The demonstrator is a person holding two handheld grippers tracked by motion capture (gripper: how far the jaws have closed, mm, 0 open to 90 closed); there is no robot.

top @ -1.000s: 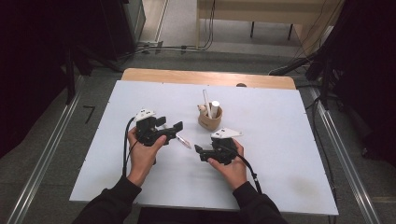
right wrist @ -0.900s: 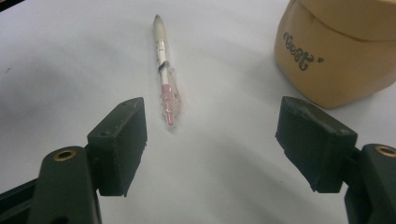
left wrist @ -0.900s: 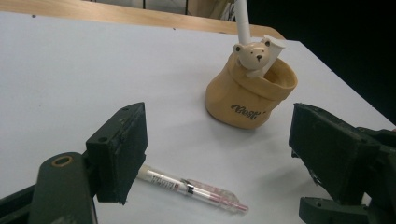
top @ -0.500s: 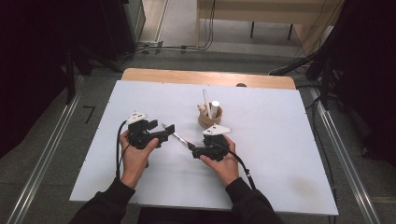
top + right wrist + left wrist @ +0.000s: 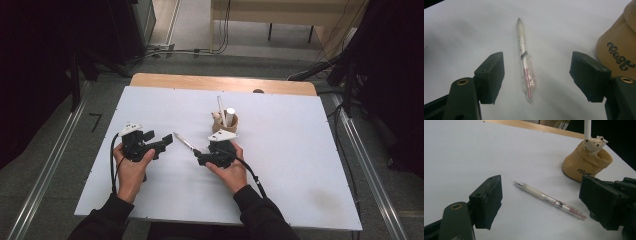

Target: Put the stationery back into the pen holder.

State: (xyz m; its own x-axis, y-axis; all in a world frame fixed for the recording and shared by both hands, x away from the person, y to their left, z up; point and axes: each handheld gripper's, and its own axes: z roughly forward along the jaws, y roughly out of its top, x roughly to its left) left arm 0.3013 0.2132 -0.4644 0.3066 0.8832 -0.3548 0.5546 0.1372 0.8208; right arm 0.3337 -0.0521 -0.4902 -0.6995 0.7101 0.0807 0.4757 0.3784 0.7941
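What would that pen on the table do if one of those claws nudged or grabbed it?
The pen is slim and round, so a sideways nudge would probably roll it, though its clip may stop that. It looks like stiff, light plastic, so it should lift without bending. The smooth barrel might slip between the right gripper jaws.

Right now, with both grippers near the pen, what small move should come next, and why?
Probably ease the right gripper forward and close it on the pen: the pen lies free on the table, lined up between its open jaws.

pen flat on table | between both grippers | holder behind, right of it
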